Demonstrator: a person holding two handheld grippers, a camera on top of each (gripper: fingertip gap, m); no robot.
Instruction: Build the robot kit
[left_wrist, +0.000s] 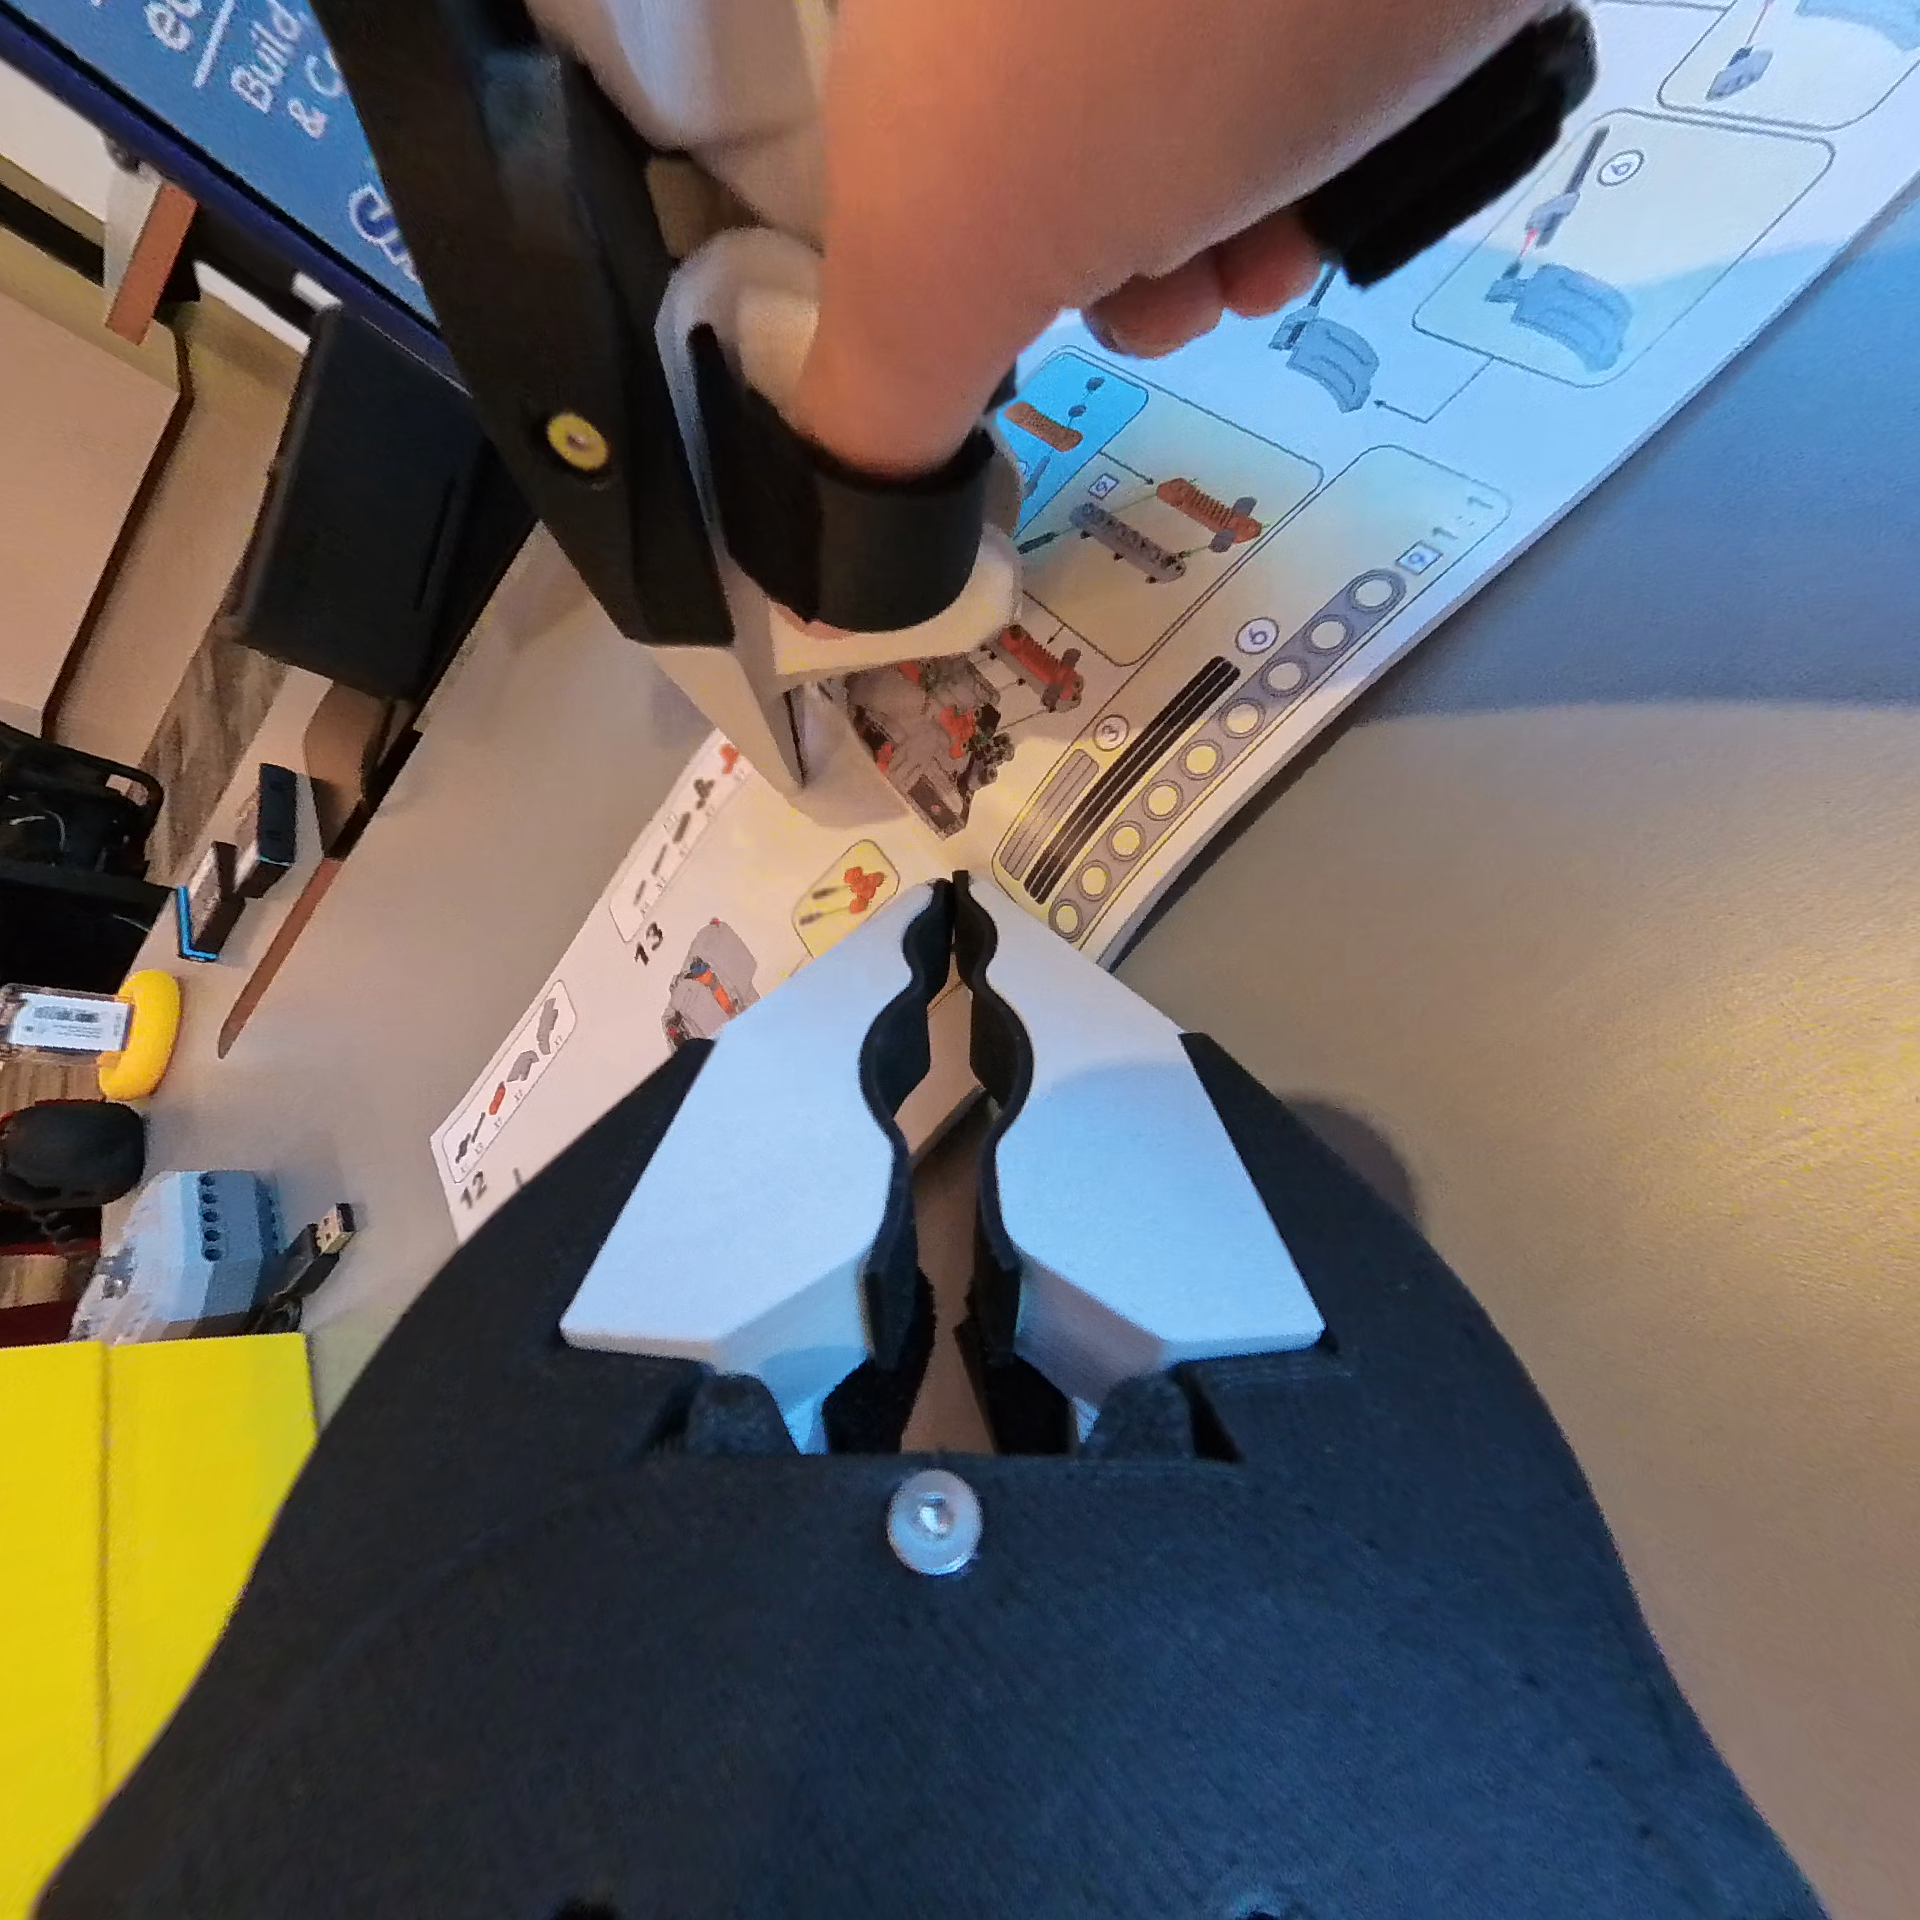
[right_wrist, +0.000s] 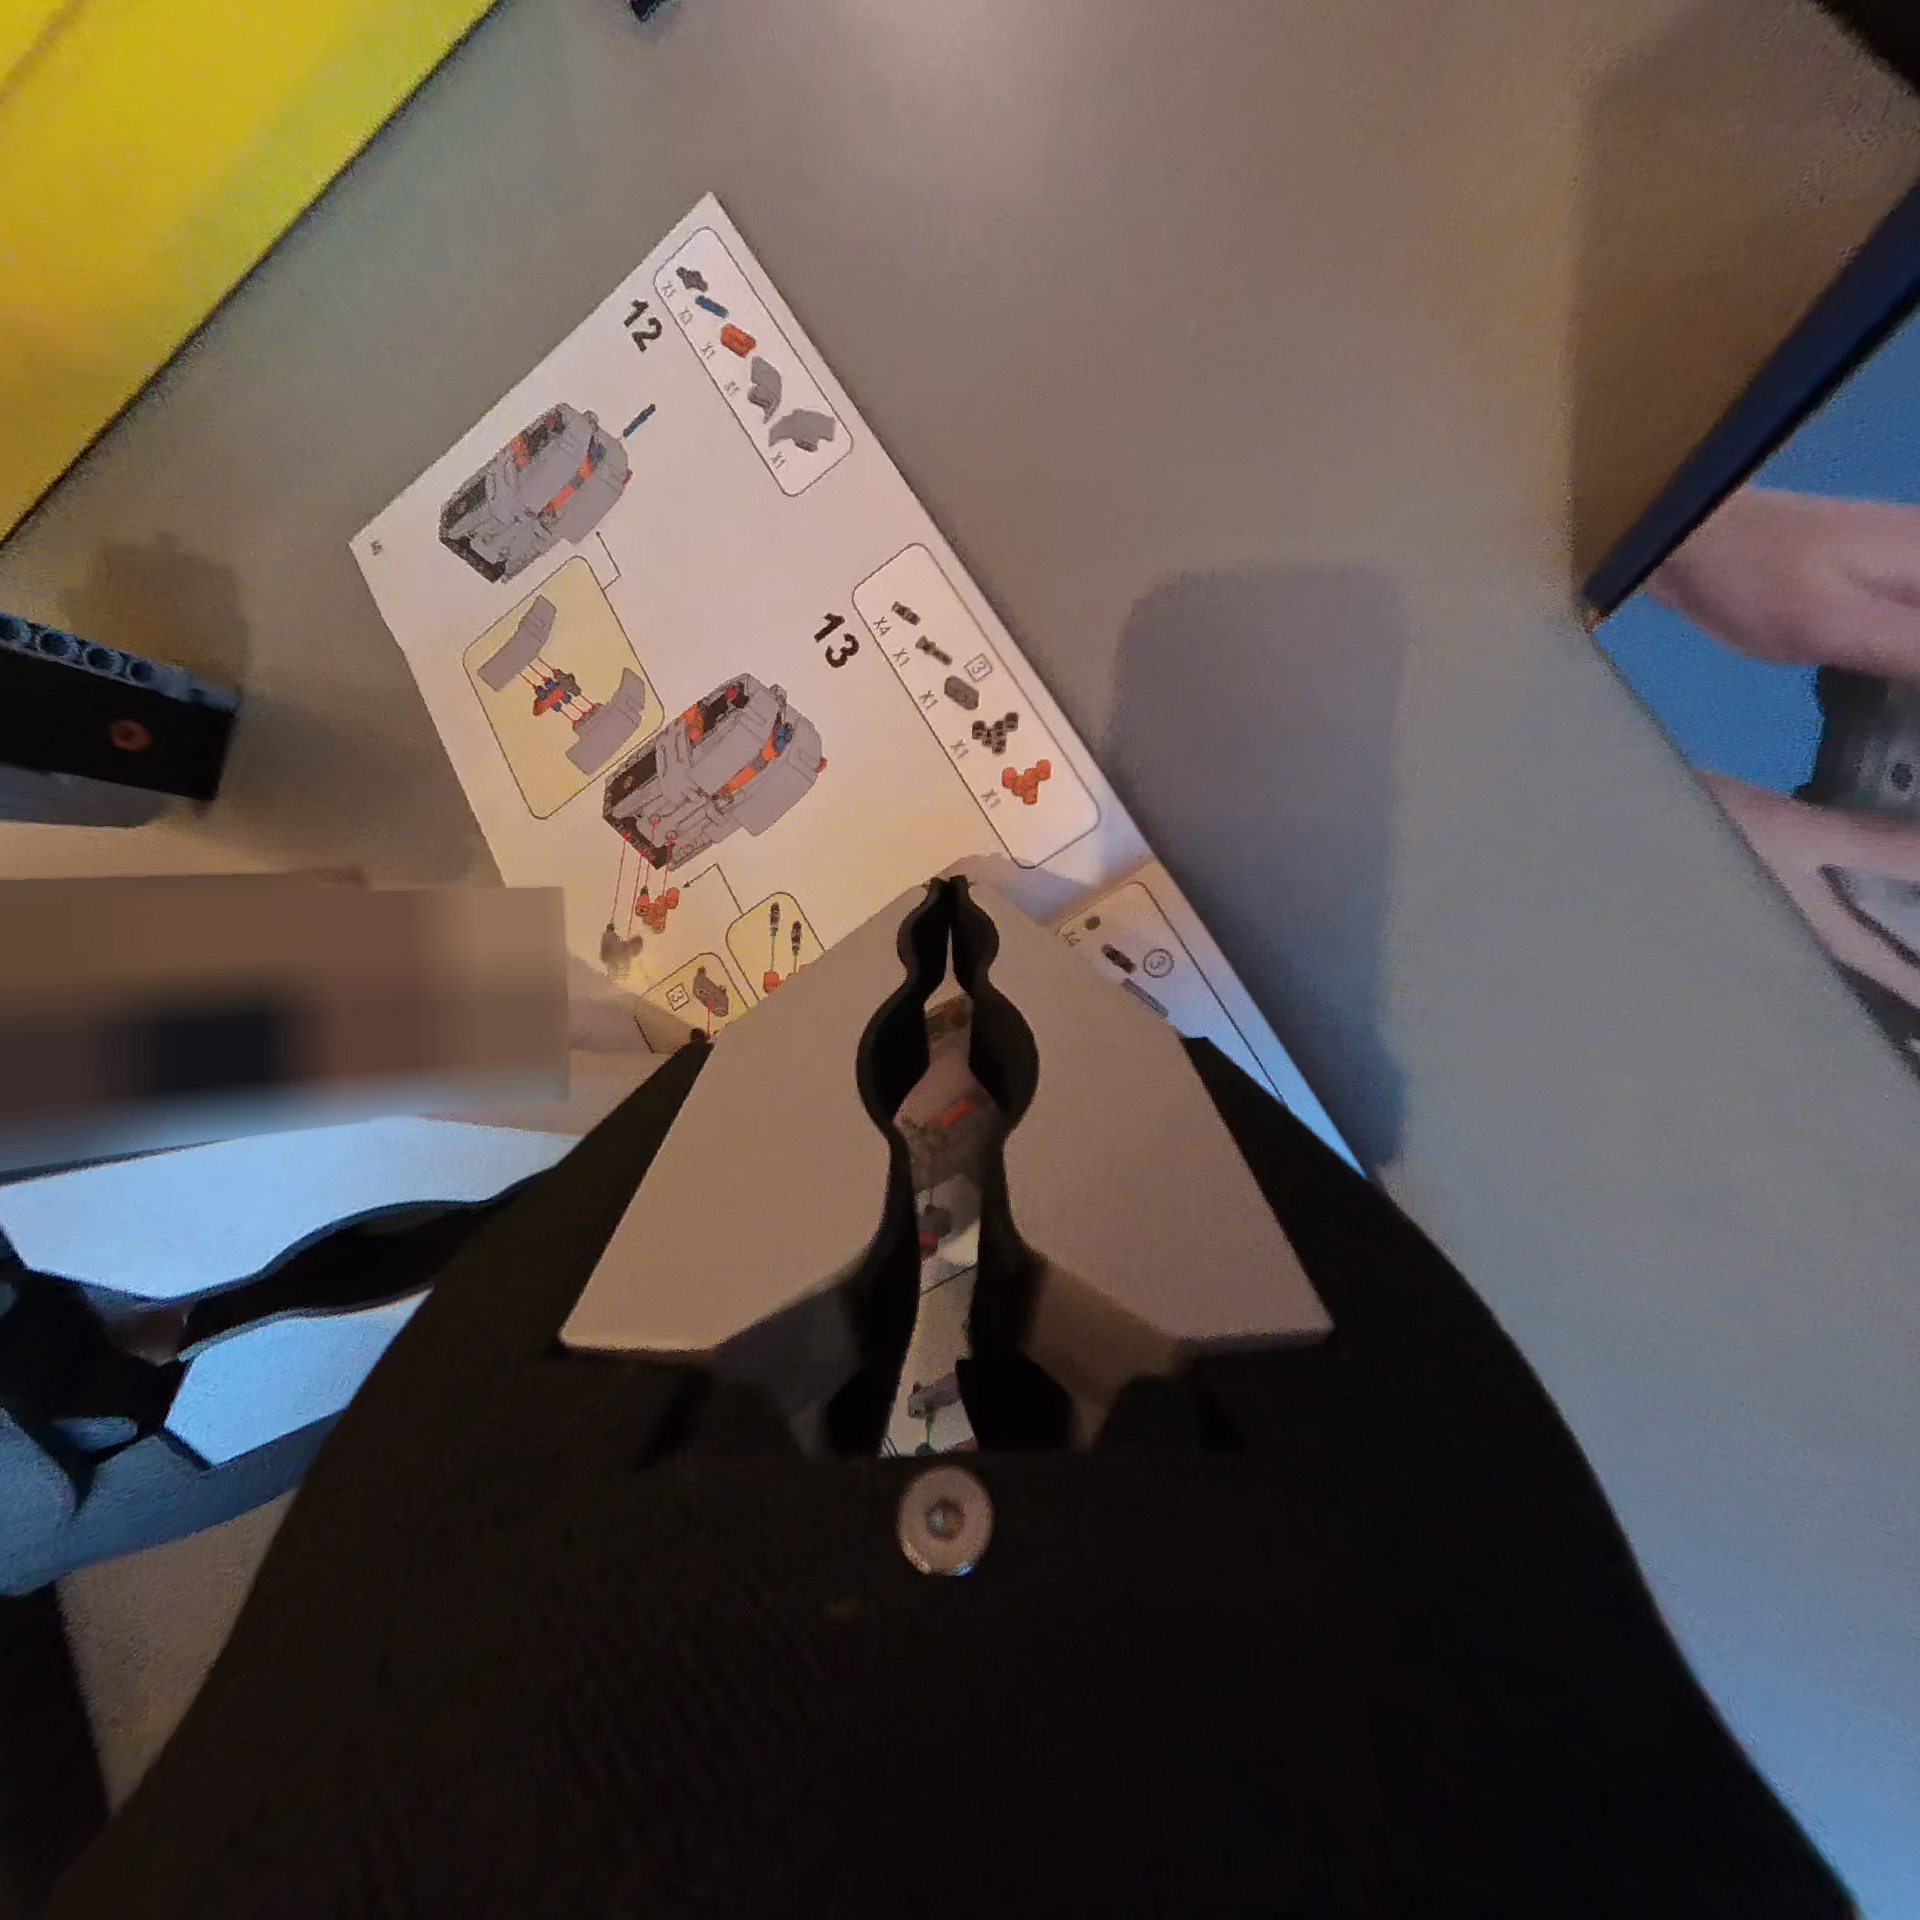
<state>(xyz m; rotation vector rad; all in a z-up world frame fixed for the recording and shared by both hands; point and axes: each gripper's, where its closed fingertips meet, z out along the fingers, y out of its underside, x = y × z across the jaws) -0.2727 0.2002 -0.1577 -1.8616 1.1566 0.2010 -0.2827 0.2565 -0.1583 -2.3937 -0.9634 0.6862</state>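
An open building-instruction booklet (left_wrist: 1195, 665) lies on a beige table (left_wrist: 1558, 1143). My left gripper (left_wrist: 954, 883) is shut, its tips pinched at the lower corner of the booklet's right page, which curls up off the table. A hand (left_wrist: 1039, 208) holds my right gripper (left_wrist: 798, 753) above it, shut, with its tips down on the booklet near the fold. In the right wrist view my right gripper (right_wrist: 951, 883) is shut over the booklet (right_wrist: 675, 582). The sheet rises in a small fold beside its tips. Whether it pinches paper is unclear.
A yellow box (left_wrist: 104, 1558) stands at the left and also shows in the right wrist view (right_wrist: 156, 208). A grey brick hub (left_wrist: 187, 1247), a USB plug (left_wrist: 322, 1236) and a yellow object (left_wrist: 145, 1029) lie nearby. A black beam part (right_wrist: 104, 717) sits beside the booklet. A blue board (left_wrist: 260, 104) stands behind. Some 6 cm of space lies between my two pairs of fingers. Left tips and right tips are each some 25 cm from the USB plug (left_wrist: 322, 1236).
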